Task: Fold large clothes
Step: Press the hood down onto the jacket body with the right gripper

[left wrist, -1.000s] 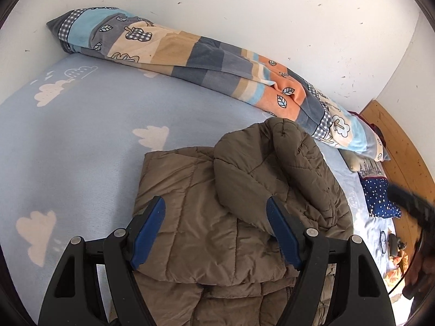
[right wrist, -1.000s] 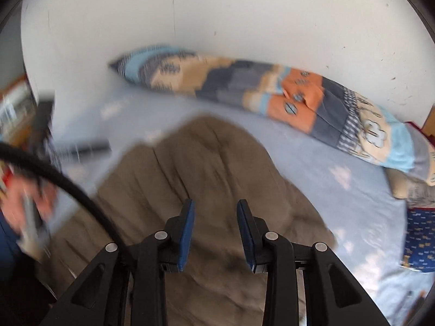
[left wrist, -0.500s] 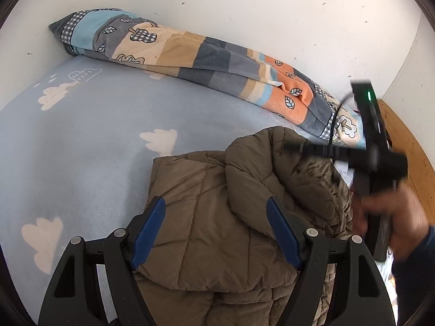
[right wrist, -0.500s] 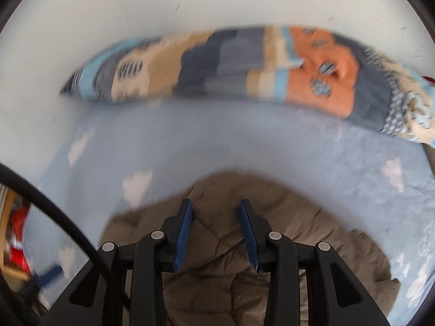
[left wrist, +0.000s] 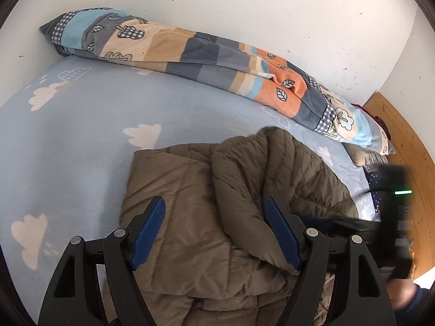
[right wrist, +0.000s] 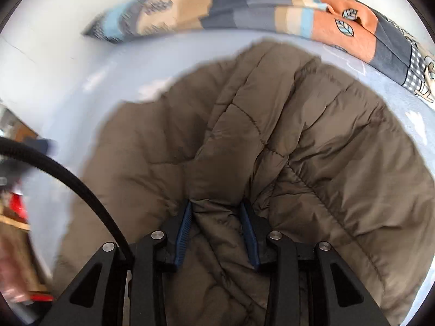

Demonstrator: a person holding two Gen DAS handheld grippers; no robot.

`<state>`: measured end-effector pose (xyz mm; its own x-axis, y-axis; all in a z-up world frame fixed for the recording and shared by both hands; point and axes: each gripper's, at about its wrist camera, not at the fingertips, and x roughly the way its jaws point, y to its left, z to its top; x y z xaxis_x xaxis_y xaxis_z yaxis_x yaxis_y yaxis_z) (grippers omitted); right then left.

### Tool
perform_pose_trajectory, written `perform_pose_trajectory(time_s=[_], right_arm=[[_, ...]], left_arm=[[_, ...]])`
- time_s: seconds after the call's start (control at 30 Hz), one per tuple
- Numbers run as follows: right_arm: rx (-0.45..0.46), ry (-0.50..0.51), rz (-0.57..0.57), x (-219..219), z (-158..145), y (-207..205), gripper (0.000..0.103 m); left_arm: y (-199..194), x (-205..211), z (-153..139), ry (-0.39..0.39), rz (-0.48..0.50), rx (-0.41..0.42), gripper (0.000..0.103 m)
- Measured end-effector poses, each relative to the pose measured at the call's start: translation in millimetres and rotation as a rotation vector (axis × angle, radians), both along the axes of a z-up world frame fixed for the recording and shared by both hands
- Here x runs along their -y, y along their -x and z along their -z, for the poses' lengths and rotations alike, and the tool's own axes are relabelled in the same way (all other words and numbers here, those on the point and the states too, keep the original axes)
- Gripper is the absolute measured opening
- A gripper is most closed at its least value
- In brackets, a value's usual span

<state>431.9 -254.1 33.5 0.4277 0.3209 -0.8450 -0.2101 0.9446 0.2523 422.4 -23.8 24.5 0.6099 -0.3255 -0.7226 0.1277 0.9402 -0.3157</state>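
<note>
On blue sheet (left wrist: 81,141), folded jacket (left wrist: 206,217), left tongs (left wrist: 214,231) spread, right tongs (right wrist: 216,228) straddling jacket fold, grip unclear.

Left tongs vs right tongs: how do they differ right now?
Left tongs stand wide above the brown jacket, nothing pinched. Right tongs are narrower, tips sunk into the jacket with a fold between the pads; whether they pinch it is unclear. Both have blue pads and angle down at the jacket.
</note>
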Motion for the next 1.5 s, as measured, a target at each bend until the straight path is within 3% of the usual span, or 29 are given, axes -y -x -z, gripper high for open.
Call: perform_pose_trajectory(time_s=[0.17,0.23,0.27,0.37,0.5,0.6,0.77,0.87,1.0,1.1,1.17,1.23,1.4,1.5], right_arm=[[0.213,-0.036,0.109,55,-60,43,0.040],[0.263,0.037,0.200,82,-66,54,0.040],[0.264,0.081,0.230,94,-60,56,0.040],[0.199,0.088,0.254,111,-32,58,0.040],[0.129,0.111,0.240,104,4,58,0.040],[0.123,0.104,0.246,107,28,62,0.040],[0.120,0.076,0.255,110,41,68,0.040],[0.075,0.061,0.258,111,22,63,0.040],[0.178,0.036,0.241,104,-32,56,0.040],[0.239,-0.005,0.207,90,-68,31,0.040],[0.268,0.030,0.187,71,-78,4,0.040],[0.250,0.024,0.160,55,-73,-25,0.040],[0.157,0.068,0.157,20,-26,-73,0.040],[0.016,0.113,0.156,14,16,-90,0.040]], left_arm=[[-3,27,13,-0.006,0.046,-0.005,0.076],[-1,40,18,-0.024,0.075,0.004,0.076],[0,49,22,-0.047,0.097,0.009,0.076],[1,68,33,-0.108,0.135,0.014,0.076],[-8,80,65,-0.191,0.148,-0.101,0.076],[-5,87,76,-0.261,0.172,-0.093,0.076],[0,86,80,-0.284,0.173,-0.088,0.076],[3,81,69,-0.257,0.173,-0.070,0.076],[4,65,44,-0.134,0.158,-0.032,0.076],[3,53,32,-0.110,0.115,0.001,0.076],[0,46,34,-0.094,0.096,-0.012,0.076],[-4,39,40,-0.086,0.074,-0.041,0.076],[-12,36,58,-0.095,0.067,-0.112,0.076],[-13,42,63,-0.124,0.085,-0.127,0.076]])
